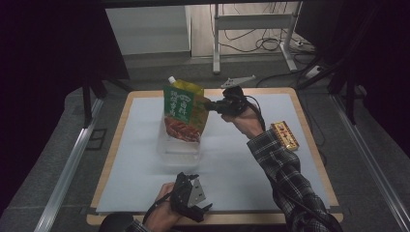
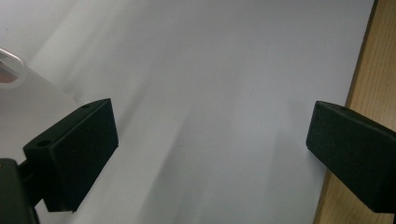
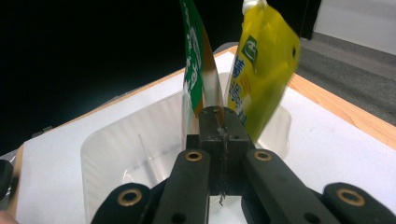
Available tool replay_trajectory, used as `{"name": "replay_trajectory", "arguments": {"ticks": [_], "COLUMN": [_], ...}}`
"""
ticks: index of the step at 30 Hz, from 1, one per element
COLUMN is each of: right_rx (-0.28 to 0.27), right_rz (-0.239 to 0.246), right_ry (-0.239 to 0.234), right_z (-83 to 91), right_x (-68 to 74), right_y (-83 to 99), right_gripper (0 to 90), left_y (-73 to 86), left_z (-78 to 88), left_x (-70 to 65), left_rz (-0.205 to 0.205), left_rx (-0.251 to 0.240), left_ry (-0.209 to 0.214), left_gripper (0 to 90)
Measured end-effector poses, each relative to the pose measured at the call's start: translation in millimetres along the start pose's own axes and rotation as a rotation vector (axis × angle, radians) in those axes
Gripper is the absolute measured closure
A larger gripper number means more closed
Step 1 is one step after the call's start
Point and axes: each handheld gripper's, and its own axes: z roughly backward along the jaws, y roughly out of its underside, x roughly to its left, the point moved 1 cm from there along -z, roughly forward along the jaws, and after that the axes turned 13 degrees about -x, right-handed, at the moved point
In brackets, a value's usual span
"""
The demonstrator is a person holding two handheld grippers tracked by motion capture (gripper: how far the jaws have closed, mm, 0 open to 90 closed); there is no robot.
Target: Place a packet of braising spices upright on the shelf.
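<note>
My right gripper (image 1: 212, 105) is shut on the right edge of a green pouch (image 1: 181, 113) and holds it upright over a clear plastic container (image 1: 179, 151) at mid-table. In the right gripper view the jaws (image 3: 217, 122) pinch the thin side seam of the green pouch (image 3: 192, 70). A yellow pouch (image 3: 261, 60) with a white cap stands just beside it in the container (image 3: 121, 140). That yellow pouch (image 1: 189, 87) peeks out behind the green one. My left gripper (image 1: 199, 193) rests near the front edge, open (image 2: 210, 140), with nothing between its jaws.
A white mat (image 1: 145, 159) covers the wooden table (image 1: 309, 145). A flat yellow-brown snack pack (image 1: 284, 134) lies at the right edge. A grey three-cornered plate (image 1: 238, 80) lies just beyond the far edge. Desk legs and cables stand behind.
</note>
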Motion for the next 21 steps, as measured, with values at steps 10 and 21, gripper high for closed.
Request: {"name": "replay_trajectory", "arguments": {"ticks": [10, 21], "right_rx": [-0.016, 0.019], "right_rz": [0.046, 0.081], "right_ry": [0.037, 0.1], "right_z": [13.1, 39.0], "right_x": [1.0, -7.7], "right_y": [-3.5, 8.2], "right_gripper": [65.1, 39.8], "left_y": [0.1, 1.4], "left_z": [0.1, 2.8], "left_x": [0.2, 7.4], "left_rz": [0.003, 0.069], "left_rx": [0.001, -0.023], "left_ry": [-0.003, -0.019], "left_gripper": [1.9, 1.5]}}
